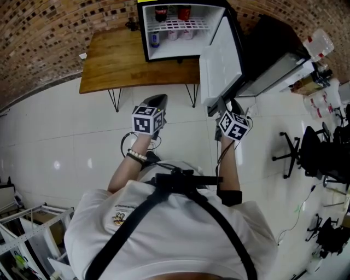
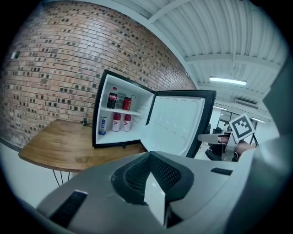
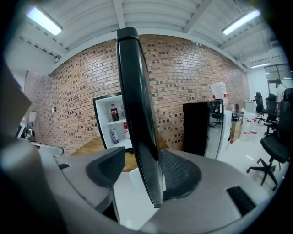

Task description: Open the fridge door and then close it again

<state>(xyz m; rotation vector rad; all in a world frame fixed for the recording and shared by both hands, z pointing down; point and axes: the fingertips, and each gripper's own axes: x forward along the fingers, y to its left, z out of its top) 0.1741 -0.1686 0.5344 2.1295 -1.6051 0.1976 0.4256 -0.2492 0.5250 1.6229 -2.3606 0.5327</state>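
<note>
Closest to us, the left tongs are pressed together with nothing in them, held out in front of the body and well short of the table. Beside them the right tongs stand wide, with the free edge of the fridge door upright between the two pads. Neither pad seems to pinch it, so we read this as a loose straddle, not a grip. The door is swung out toward us, its white inner face showing. The fridge sits on the table against the brick wall, with bottles on its shelves. We judge the opening done and the closing about to start. To do it well we would let one pad bear flat on the door's outer face and follow the hinge's arc instead of shoving straight. We would keep the left tongs clear of the gap and ease off at the end, so the seal meets softly and the fridge does not slide.
</note>
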